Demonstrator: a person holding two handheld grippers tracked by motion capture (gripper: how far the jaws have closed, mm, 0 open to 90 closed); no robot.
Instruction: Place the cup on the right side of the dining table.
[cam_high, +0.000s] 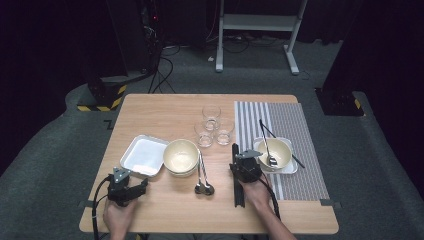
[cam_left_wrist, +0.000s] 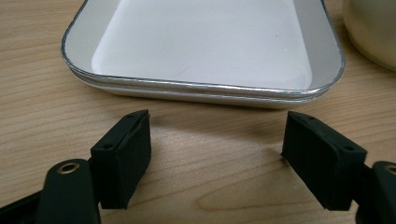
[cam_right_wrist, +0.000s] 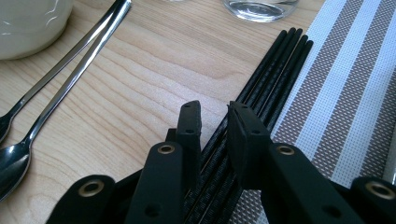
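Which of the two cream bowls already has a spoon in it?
The bowl on the striped placemat, beside the right gripper. A spoon rests inside it; the other bowl, mid-table, has its two spoons lying alongside.

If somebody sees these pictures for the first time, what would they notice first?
Probably the striped placemat on the right of the wooden table, with a cream bowl and spoon on it. Next, the right gripper nearly closed over a bundle of black chopsticks at the mat's edge, and the left gripper open before a white tray.
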